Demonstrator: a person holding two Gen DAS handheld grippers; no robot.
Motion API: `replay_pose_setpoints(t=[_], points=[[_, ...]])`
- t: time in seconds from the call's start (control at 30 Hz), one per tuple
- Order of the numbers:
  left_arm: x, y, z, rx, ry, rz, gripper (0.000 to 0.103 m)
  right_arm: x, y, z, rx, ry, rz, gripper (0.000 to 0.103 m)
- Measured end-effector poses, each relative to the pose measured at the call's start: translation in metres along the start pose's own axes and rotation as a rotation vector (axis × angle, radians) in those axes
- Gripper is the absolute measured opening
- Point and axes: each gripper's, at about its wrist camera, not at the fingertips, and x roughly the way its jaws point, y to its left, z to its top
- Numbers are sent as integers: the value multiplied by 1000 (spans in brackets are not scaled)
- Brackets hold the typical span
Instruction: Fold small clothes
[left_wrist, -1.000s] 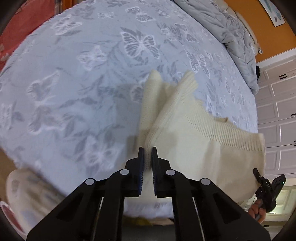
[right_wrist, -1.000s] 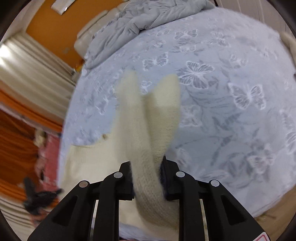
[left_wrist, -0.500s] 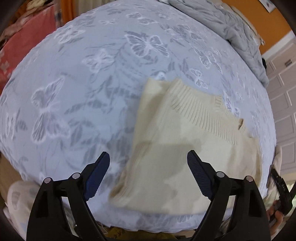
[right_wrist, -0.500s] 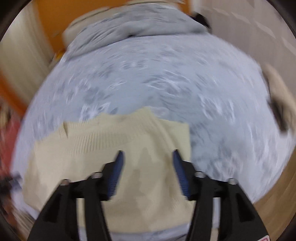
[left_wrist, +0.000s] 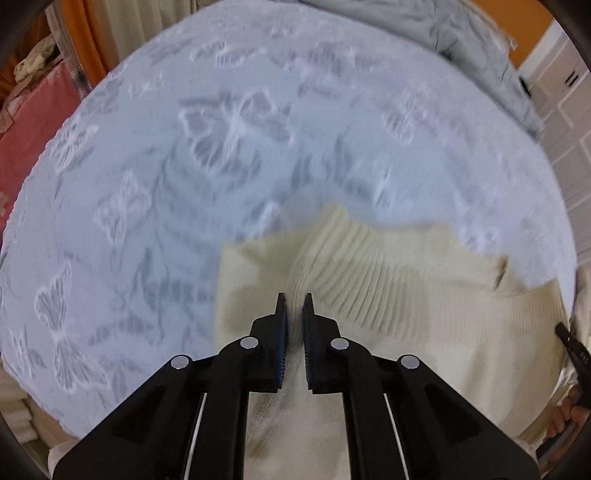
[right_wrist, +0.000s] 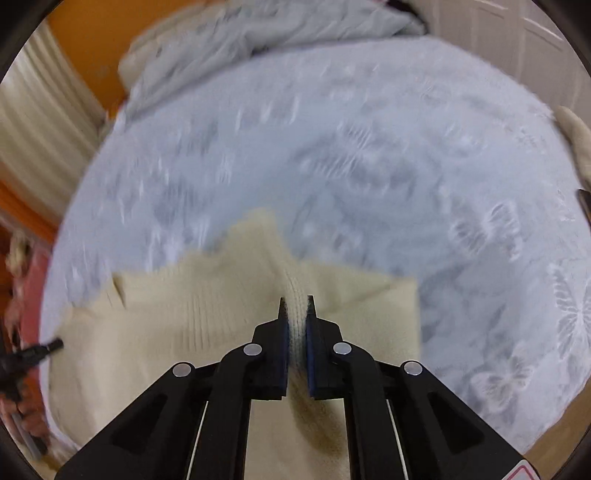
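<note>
A cream knit sweater (left_wrist: 406, 295) lies folded near the front edge of the butterfly-patterned bedspread (left_wrist: 184, 184). My left gripper (left_wrist: 294, 299) is shut on a raised ridge of the knit near its left side, beside the ribbed band. In the right wrist view the same sweater (right_wrist: 184, 325) spreads to the left. My right gripper (right_wrist: 296, 302) is closing, and its pads pinch a narrow fold of knit near the sweater's right part. The other gripper shows as a dark tip at each view's edge (left_wrist: 570, 343) (right_wrist: 33, 354).
A crumpled grey duvet (right_wrist: 258, 48) is piled at the far end of the bed. White cupboard doors (left_wrist: 569, 110) stand on the right, a pink cloth (left_wrist: 26, 122) and curtains on the left. A cream item (right_wrist: 576, 136) lies at the bed's right edge.
Both grippers let go of the sweater folds they held, opened wide over the flattened sweater, then came down and closed on new folds of it.
</note>
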Motion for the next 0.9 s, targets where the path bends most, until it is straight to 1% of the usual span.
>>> replay_pose_setpoints(t=[0.03,0.07,0.13,0.17,0.2,0.23,0.27,0.3,0.33,0.37,0.4,0.43,0.47,0.5,0.53,0.6,0.7,0.77,0.83,0.9], points=[[3,-1,4,-6,4,6,7,2,-7,3,20,4,-9,6],[11,-1,7,-4,20,28,8,17,-15,4,39,42,-35,7],[42,-2,6,15,103,84,13,55,-26,0,36,184,-80,8],[45,-2,5,16,113,90,14,63,-27,-4,35,211,-93,8],[34,1,1,4,76,77,21,52,-23,-5,31,168,-109,18],[26,3,-2,-4,60,71,28,40,-17,-5,26,127,-128,22],[15,7,-7,-16,36,71,54,17,-5,-8,11,62,-162,29],[-1,14,-16,-35,3,68,80,4,4,-10,-1,26,-160,31],[-13,20,-23,-48,-25,70,86,-9,14,-15,-18,-5,-141,31],[-23,25,-30,-60,-55,80,88,-17,27,-19,-41,2,-100,31],[-31,30,-38,-65,-68,97,88,-21,41,-25,-62,23,-51,22],[-33,32,-44,-55,-48,109,88,-24,55,-32,-82,45,2,17],[-32,33,-46,-52,-29,118,88,-24,75,-43,-106,77,68,3],[-33,34,-51,-48,-13,141,88,-22,95,-53,-137,111,113,0],[-35,34,-54,-44,-15,154,88,-21,107,-61,-161,127,128,0],[-39,32,-63,-25,-18,177,88,-12,142,-76,-227,145,130,0],[-44,29,-73,-9,-7,171,88,3,168,-89,-243,191,135,0],[-44,27,-77,9,-10,179,88,18,177,-94,-256,225,103,0],[-45,26,-81,21,-4,175,88,35,177,-97,-260,264,64,0],[-44,27,-85,20,3,166,88,41,174,-103,-276,272,43,0]])
